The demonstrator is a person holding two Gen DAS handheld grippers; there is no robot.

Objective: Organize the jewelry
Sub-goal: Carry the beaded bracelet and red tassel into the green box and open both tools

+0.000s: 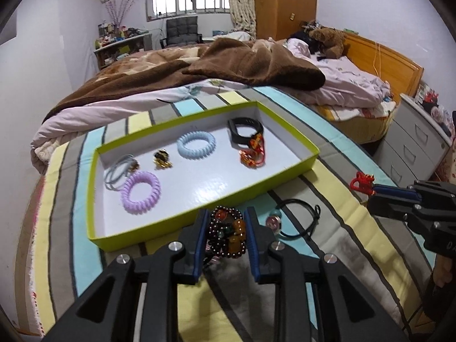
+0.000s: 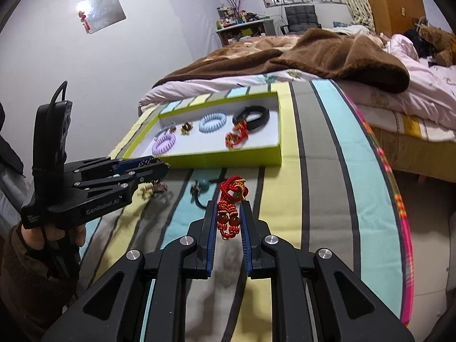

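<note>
The jaws of the left gripper are closed on a bead bracelet; those of the right gripper hold a red knot charm. With the tray at 12 o'clock, dangling strands may be snagged on its rim.

Striped bedspread under green tray, black cord bracelet.

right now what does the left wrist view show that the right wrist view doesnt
Only the left wrist view shows the left gripper head-on, closed on the dark beaded bracelet, and the grey drawer unit beside the bed.

Only the right wrist view shows the right gripper head-on, closed on the red knotted bracelet, and the shiny sheet on the wall.

Both show the green tray on the striped cloth, holding the purple coil tie, blue coil tie and black band.
</note>
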